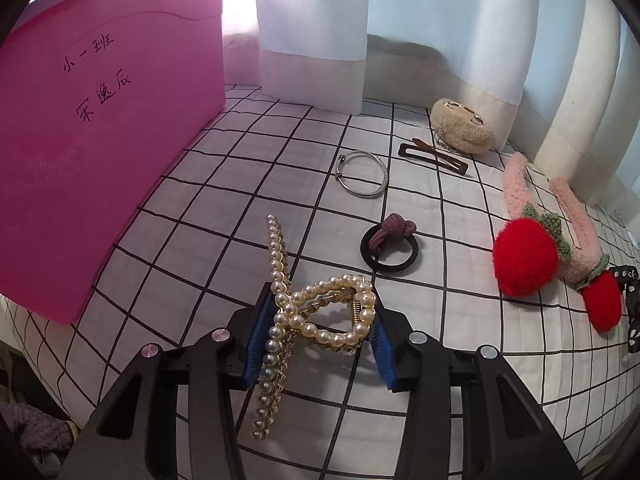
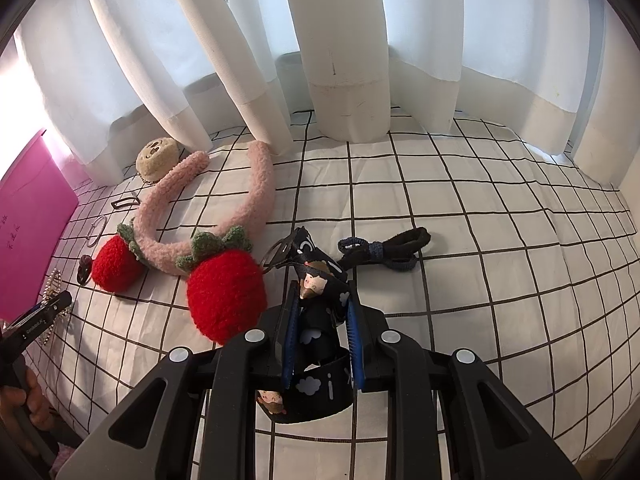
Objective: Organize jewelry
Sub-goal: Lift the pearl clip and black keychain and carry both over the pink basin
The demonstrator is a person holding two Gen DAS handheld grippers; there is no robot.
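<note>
Between the left claw (image 1: 316, 336) pads sits the pearl clip (image 1: 296, 320), gripped: rigid, slippery, springy; best taken at its hinge. The right claw (image 2: 322, 332) grips the soft strap (image 2: 320, 300).

pearl claw clip (image 1: 316, 312): glossy beads on gilt metal
bangle (image 1: 362, 174): polished silver metal
strawberry headband (image 2: 208, 216): fuzzy knitted yarn
pink box (image 1: 100, 132): smooth matt plastic
checked sheet (image 1: 420, 288): soft matt cloth
printed strap (image 2: 320, 300): woven fabric
</note>
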